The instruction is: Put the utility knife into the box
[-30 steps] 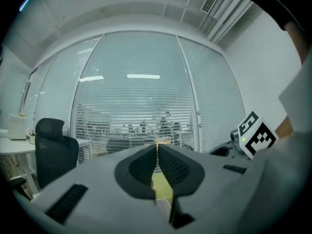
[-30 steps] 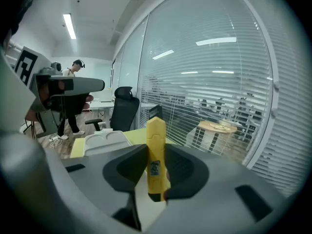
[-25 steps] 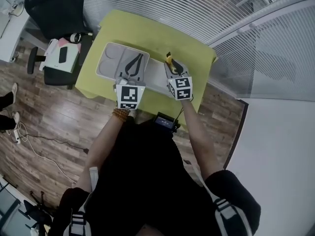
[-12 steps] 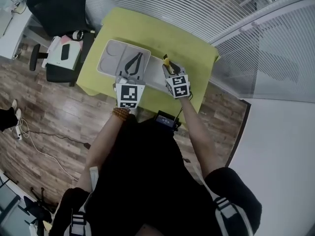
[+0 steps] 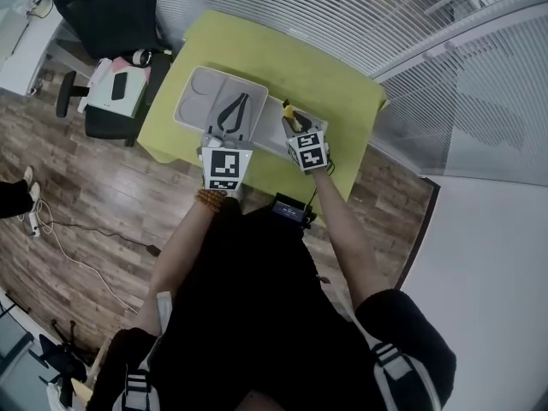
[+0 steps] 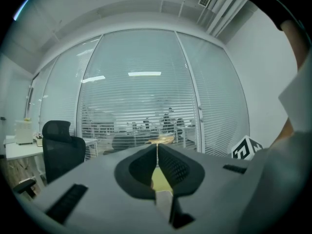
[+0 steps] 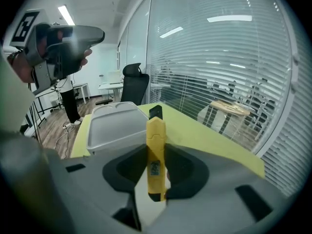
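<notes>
My right gripper [image 7: 157, 152] is shut on a yellow utility knife [image 7: 156, 130], which stands upright between the jaws with its black tip pointing away. In the head view the knife [image 5: 290, 108] and right gripper [image 5: 294, 116] hang over the green table [image 5: 317, 75], just right of the grey box [image 5: 201, 101]. The box [image 7: 114, 123] lies left of the knife, a little farther away. My left gripper [image 5: 242, 98] is over the box with its black jaws pressed together and nothing between them. The left gripper [image 6: 157, 146] points level at the window blinds.
A black office chair [image 5: 107, 11] and a low stand with papers [image 5: 116, 92] are left of the table. A black device [image 5: 289, 211] sits at the table's near edge. Glass walls with blinds run behind and to the right. A person [image 7: 70, 101] stands far left.
Both grippers keep nearly the same places over the table, and the knife stays in the right jaws. The head view has drifted slightly.
</notes>
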Tool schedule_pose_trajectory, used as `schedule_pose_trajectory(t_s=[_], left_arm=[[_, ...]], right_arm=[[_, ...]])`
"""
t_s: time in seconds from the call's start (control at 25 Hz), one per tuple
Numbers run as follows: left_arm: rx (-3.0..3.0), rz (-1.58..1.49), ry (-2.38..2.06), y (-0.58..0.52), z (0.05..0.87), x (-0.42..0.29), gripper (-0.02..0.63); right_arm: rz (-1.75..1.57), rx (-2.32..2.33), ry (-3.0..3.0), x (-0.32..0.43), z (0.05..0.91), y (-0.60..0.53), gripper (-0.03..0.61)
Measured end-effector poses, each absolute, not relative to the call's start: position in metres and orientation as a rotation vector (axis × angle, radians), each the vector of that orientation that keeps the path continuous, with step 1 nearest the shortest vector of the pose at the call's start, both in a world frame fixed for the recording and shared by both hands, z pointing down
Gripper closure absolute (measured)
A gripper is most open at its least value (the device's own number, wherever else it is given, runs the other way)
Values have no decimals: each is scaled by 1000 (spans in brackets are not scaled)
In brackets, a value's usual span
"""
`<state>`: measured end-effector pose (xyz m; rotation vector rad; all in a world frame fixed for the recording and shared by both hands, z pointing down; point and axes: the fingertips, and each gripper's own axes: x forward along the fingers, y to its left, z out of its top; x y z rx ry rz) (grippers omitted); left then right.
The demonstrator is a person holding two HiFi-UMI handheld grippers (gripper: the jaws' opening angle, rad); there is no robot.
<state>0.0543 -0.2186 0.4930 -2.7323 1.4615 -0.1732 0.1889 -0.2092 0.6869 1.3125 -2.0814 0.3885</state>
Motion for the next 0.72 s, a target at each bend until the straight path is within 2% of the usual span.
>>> schedule_pose_trajectory(t_s=[0.72], left_arm=[[-2726,-199,1490,-221,499,45,595]], right_arm=[[455,1238,-1999,189,731,-209,469]])
